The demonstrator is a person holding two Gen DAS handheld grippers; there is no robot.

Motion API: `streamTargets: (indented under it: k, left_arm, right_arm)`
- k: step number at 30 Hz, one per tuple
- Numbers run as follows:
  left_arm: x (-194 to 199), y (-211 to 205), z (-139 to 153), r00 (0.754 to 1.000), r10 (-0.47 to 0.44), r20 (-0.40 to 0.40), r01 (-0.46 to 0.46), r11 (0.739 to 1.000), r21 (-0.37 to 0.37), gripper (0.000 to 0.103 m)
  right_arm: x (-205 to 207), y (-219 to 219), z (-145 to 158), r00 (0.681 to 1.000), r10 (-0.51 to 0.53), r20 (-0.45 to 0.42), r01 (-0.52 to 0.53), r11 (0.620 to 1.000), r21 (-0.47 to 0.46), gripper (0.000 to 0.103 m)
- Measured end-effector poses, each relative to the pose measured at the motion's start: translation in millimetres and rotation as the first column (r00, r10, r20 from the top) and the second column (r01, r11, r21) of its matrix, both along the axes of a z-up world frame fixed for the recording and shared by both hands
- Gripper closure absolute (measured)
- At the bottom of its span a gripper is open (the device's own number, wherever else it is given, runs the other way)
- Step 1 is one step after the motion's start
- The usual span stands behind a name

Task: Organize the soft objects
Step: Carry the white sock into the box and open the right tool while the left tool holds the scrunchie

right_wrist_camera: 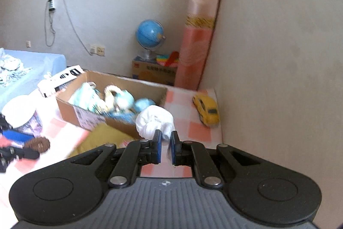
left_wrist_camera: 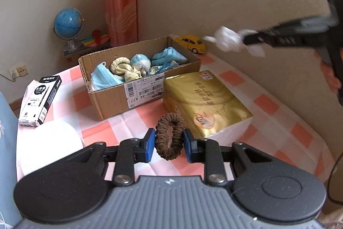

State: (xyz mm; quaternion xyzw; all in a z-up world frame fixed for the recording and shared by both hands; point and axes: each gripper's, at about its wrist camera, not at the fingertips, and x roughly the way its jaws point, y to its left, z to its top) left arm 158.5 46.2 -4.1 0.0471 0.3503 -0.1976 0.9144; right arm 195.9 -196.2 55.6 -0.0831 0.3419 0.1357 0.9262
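Right tongs clenched on white cloth wad, carried in air, lower centre of right wrist frame. Cardboard box lay ahead and left of wad, open top already holding masks and soft bits; box long axis ran left-to-right. Left tongs gripped brown scrunchie, ring standing upright between pads, just above tabletop. Box sat beyond, upper centre. Right side looked nearer to drop.
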Motion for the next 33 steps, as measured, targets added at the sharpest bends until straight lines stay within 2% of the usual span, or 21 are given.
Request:
streamTargets:
  k: [7,12,14,16,17,19,22,25,33]
  left_arm:
    - [-4.6,7.6,2.0,1.0,0.012,0.005,-0.012,1.0,-0.023,0.076]
    - [-1.9,12.6,1.9,1.0,0.028,0.004,-0.028,0.999,-0.031,0.076]
    - [-1.9,13.9,2.4,0.999,0.035,0.001,-0.035,0.999,-0.032,0.076]
    - [-1.5,15.2,2.8,0.999,0.039,0.001,-0.038,0.999,-0.033,0.076]
    - [-1.2,15.8,3.0,0.999,0.041,0.001,-0.041,0.999,-0.032,0.076]
    - [-0.5,16.3,3.2,0.999,0.042,0.001,-0.042,0.999,-0.03,0.076]
    - [0.5,16.8,3.2,0.999,0.043,-0.003,-0.043,0.999,-0.027,0.076]
    - [2.0,16.5,4.6,0.999,0.044,-0.003,-0.044,0.999,-0.023,0.076]
    - [4.1,16.0,12.4,0.998,0.063,0.002,-0.063,0.998,-0.015,0.076]
  right_arm:
    - [33.8,46.0,16.7,0.994,0.105,0.026,-0.105,0.994,0.017,0.092]
    - [65.9,80.3,12.0,0.986,0.165,0.0,-0.165,0.985,0.05,0.091]
    - [75.1,89.1,4.1,0.982,0.184,-0.037,-0.181,0.981,0.072,0.084]
    - [80.0,93.5,-3.6,0.981,0.189,-0.053,-0.184,0.979,0.081,0.061]
    - [80.9,94.1,-7.1,0.982,0.182,-0.061,-0.176,0.981,0.082,0.055]
    - [80.8,93.1,-11.8,0.984,0.165,-0.074,-0.158,0.983,0.09,0.034]
    - [73.9,84.5,-13.9,0.986,0.148,-0.078,-0.139,0.984,0.113,0.014]
    - [68.0,78.8,-12.3,0.988,0.134,-0.079,-0.125,0.986,0.11,0.002]
    - [53.0,70.6,-4.8,0.991,0.103,-0.085,-0.094,0.989,0.111,0.0]
